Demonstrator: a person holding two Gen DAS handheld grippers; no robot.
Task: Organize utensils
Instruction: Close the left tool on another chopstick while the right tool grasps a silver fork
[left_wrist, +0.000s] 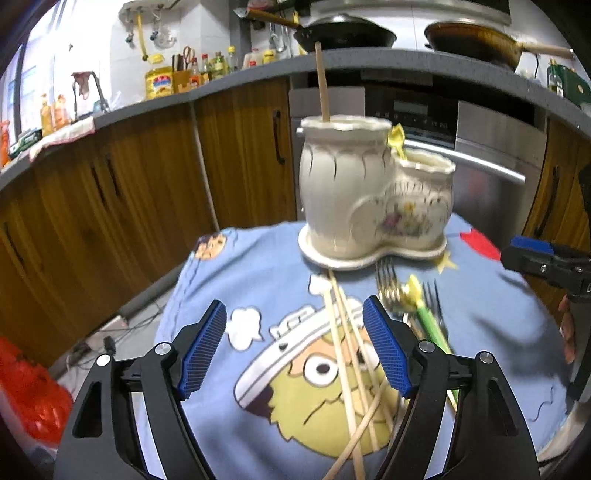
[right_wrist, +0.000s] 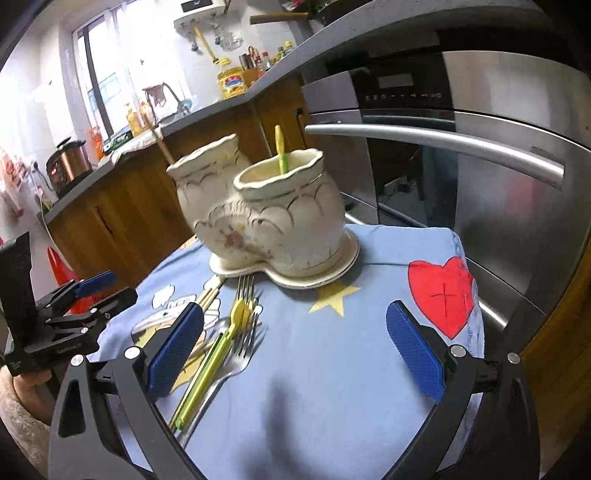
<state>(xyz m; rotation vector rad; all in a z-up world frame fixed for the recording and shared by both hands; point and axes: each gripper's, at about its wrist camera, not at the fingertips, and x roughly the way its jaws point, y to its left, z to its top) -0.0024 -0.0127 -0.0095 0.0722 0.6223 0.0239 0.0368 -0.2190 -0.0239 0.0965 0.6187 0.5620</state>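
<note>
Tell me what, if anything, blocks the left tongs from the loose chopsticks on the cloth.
Nothing visible does. The left tongs stand open above the chopsticks, which lie bare on the blue cloth; the forks lie beside them.

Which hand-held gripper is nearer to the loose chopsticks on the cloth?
Left. The left hand-held gripper hangs open right above the loose chopsticks, which show between its fingers. The right hand-held gripper is open over bare cloth, off to their side.

Right tool wide open over blue cloth — forks, chopsticks, ceramic holder beyond
</note>
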